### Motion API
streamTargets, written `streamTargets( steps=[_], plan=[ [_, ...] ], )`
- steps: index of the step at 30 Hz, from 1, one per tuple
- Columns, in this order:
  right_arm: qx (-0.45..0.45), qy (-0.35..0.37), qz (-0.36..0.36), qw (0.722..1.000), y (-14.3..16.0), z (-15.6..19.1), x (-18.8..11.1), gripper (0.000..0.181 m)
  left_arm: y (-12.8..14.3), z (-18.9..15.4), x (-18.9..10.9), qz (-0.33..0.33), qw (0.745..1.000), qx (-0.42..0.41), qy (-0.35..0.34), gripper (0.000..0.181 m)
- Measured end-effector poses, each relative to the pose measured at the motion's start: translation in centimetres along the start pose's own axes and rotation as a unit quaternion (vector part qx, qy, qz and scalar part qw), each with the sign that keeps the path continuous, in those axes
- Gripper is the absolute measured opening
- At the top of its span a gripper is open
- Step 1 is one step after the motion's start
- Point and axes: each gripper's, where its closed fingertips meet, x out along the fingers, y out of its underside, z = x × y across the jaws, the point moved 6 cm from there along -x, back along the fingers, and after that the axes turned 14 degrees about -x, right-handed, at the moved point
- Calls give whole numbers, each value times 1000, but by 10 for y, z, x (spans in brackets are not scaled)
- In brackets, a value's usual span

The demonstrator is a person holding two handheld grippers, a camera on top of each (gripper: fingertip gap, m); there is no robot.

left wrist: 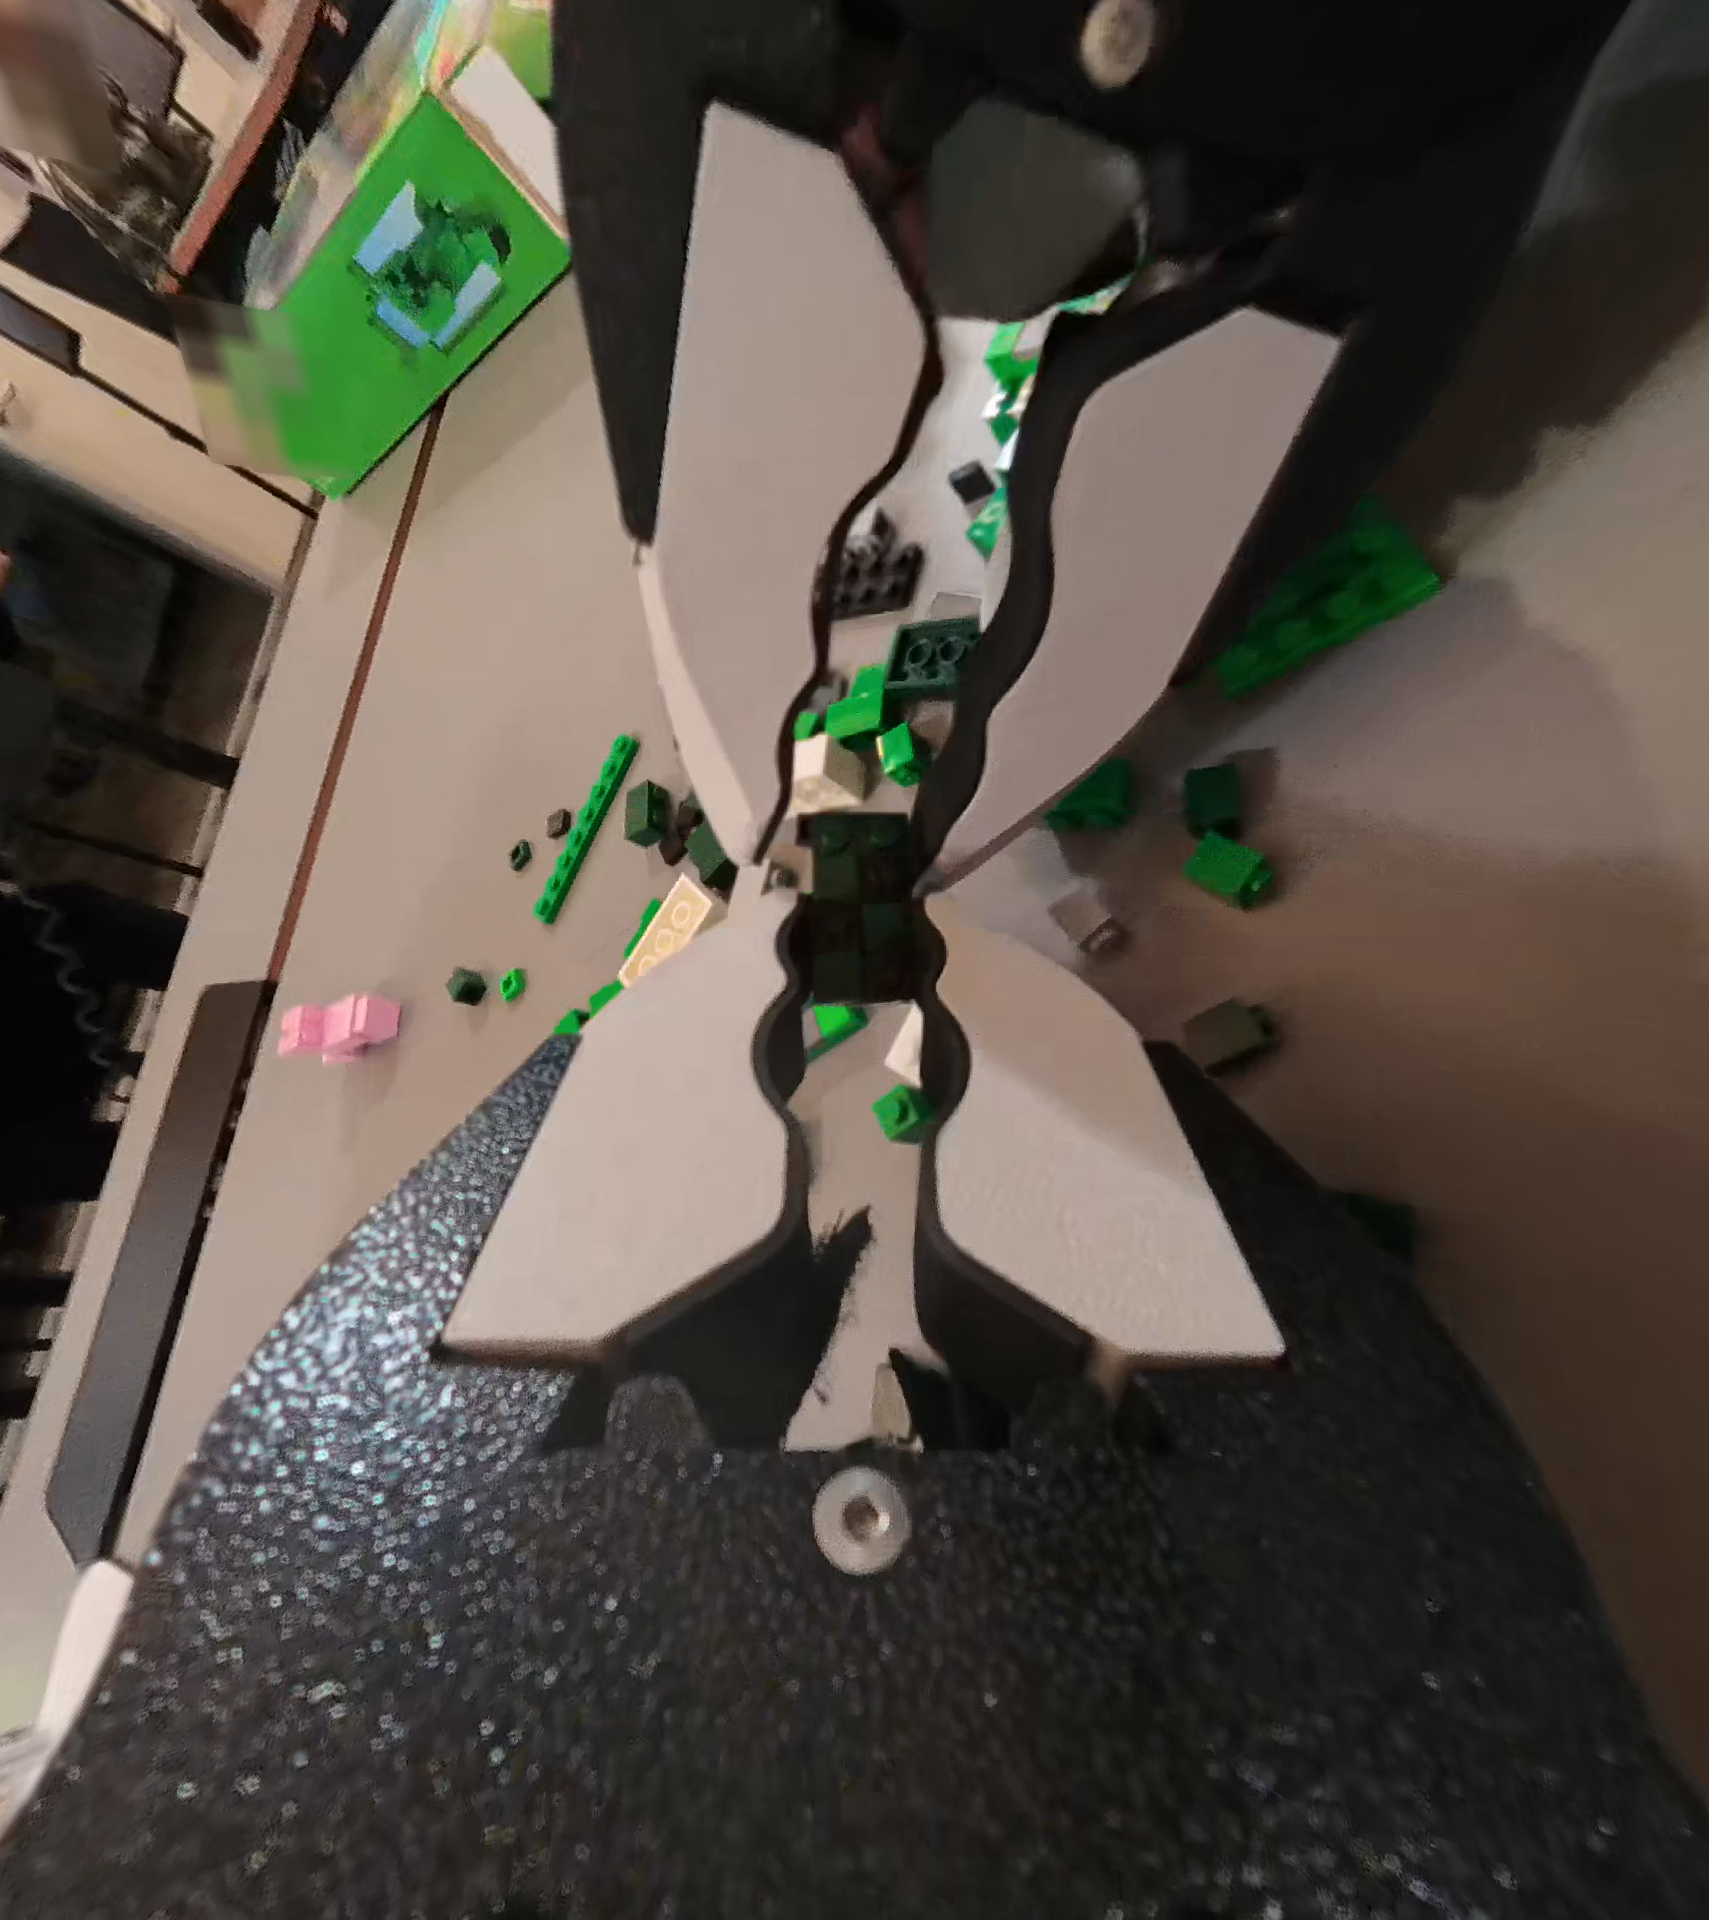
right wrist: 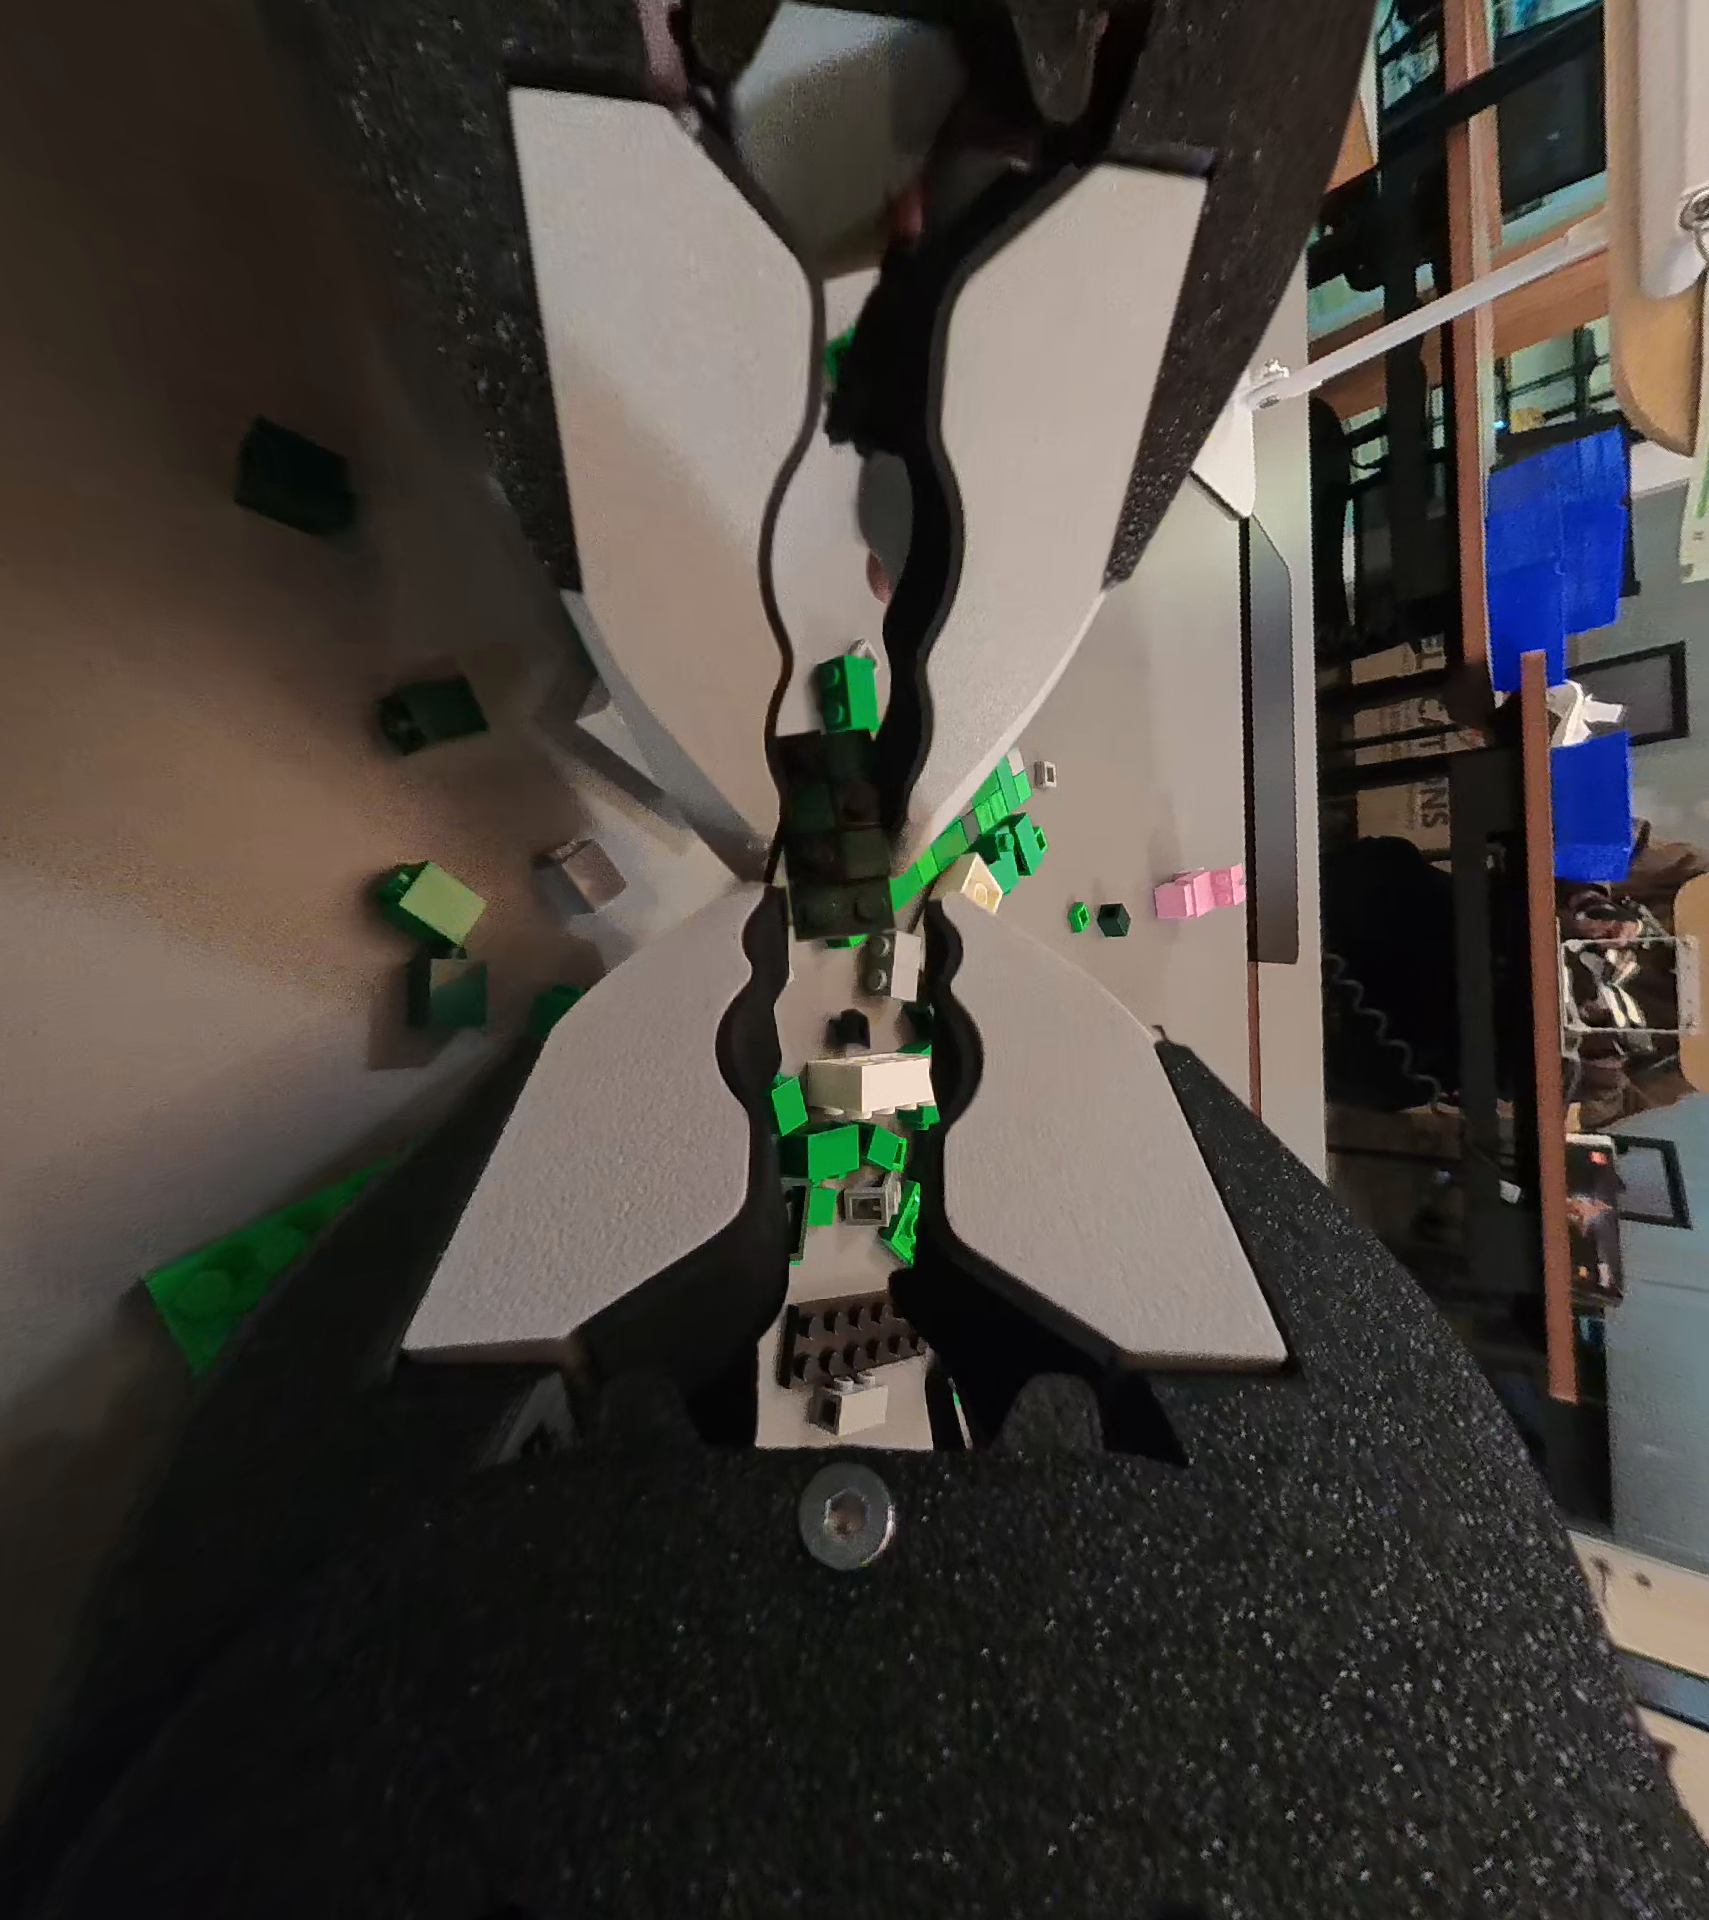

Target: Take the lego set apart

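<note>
Spanning both grippers tip-to-tip: dark green lego stack (left wrist: 860, 914), gripped endwise.

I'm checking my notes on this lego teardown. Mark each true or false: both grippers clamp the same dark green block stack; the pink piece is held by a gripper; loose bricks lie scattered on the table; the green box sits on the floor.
1. Both the left gripper and the right gripper clamp the dark green block stack. True.
2. The pink piece is held. False: it lies alone on the table.
3. Loose bricks lie scattered. True.
4. The green box is on the floor. False: it sits on the table.
</note>
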Motion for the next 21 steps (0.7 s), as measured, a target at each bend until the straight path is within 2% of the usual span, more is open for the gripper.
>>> streamTargets(
  steps=[2, 5, 7, 9, 11, 13, 18, 21],
  plan=[
    [-6, -6, 1, 1000, 0, 2, 0, 17, -1, -1, 1, 4, 1000, 5, -3, 17],
    [3, -11, -6, 1000, 1, 1, 0, 17, 0, 0, 1, 0, 999, -36, 10, 17],
    [20, -16, -16, 1000, 5, 0, -2, 16, 1, 6, 1, 9, 999, -48, -9, 27],
    [38, -15, -29, 999, 7, -2, -5, 16, 1, 7, -1, -2, 999, -45, -10, 23],
    [50, -9, -35, 998, 9, -5, -7, 17, 0, 7, -1, -16, 997, -74, -1, 18],
    [57, 5, -33, 998, 12, -8, -7, 16, 0, 11, -2, -18, 992, -126, 20, 21],
    [63, 61, -40, 995, 13, -17, -12, 16, -6, 23, -13, -83, 953, -274, 95, 26],
    [59, 83, -57, 993, 10, -20, -15, 17, -10, 25, -15, -120, 925, -333, 137, 21]
  ],
)
